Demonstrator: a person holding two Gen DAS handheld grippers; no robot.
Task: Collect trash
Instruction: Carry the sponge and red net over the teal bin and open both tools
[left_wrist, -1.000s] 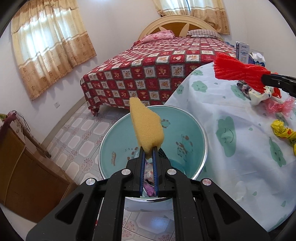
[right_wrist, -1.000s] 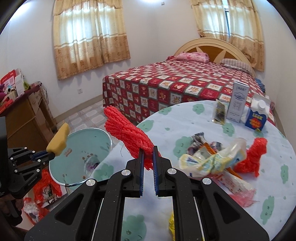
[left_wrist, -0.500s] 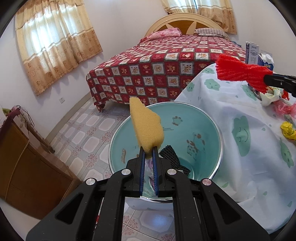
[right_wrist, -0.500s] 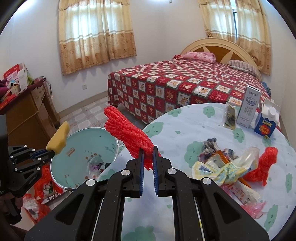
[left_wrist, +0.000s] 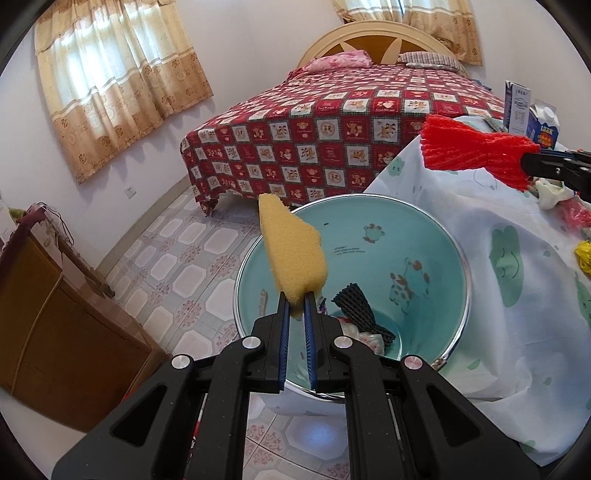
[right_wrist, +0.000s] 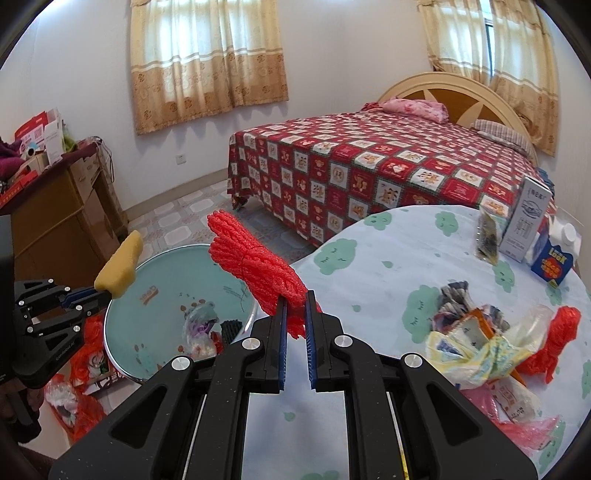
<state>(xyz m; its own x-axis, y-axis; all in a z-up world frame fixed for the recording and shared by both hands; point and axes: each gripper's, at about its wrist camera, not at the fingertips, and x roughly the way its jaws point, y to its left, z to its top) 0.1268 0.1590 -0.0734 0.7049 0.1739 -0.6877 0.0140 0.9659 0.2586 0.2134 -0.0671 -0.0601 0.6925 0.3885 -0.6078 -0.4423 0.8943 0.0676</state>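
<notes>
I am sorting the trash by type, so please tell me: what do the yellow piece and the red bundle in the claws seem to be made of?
The yellow piece looks like soft foam sponge: matte, finely pored, with a torn edge. The red bundle looks like foam plastic netting, perhaps fruit wrap: ribbed, woven-looking strands, bunched and tied in the middle.

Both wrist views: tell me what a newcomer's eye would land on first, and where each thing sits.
The bright red foam-net bundle stands out first, clamped in the right gripper over the table's edge. Next comes the yellow sponge chunk, pinched in the left gripper above the round turquoise trash bin on the floor. Behind both, the bed with the red patchwork cover fills the room.
</notes>
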